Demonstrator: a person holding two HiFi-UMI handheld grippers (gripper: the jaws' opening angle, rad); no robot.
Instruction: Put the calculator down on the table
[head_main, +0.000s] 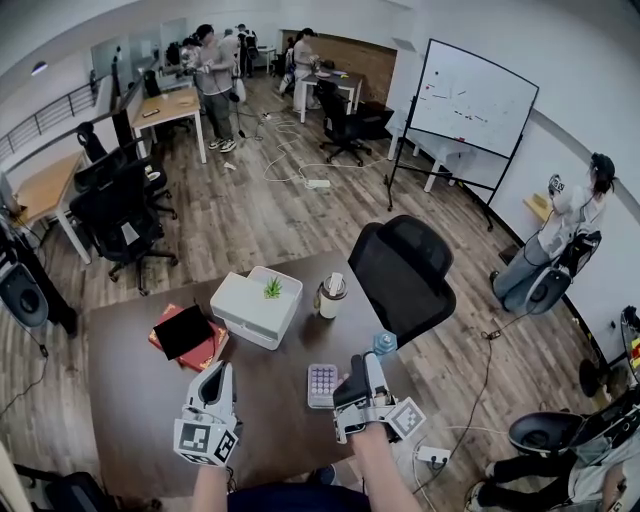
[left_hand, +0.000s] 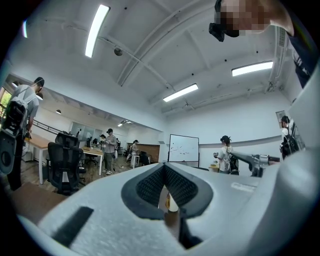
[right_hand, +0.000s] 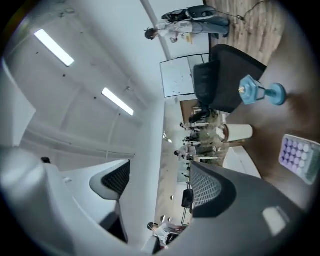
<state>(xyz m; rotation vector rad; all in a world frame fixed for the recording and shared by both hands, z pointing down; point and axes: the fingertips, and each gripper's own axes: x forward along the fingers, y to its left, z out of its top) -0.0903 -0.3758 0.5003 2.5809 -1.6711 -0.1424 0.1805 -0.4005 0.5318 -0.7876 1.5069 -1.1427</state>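
Holding nothing in the released right tongs (head_main: 358, 376), just beside the calculator (head_main: 322, 384) flat on the counter (head_main: 130, 400); clenching the left tongs (head_main: 214, 374) empty.

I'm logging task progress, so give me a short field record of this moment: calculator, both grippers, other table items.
calculator: lying flat on the table, not held
right gripper: jaws apart, empty, beside the calculator
left gripper: jaws together, holding nothing
other items: white box, cup, red books
task state: calculator already down
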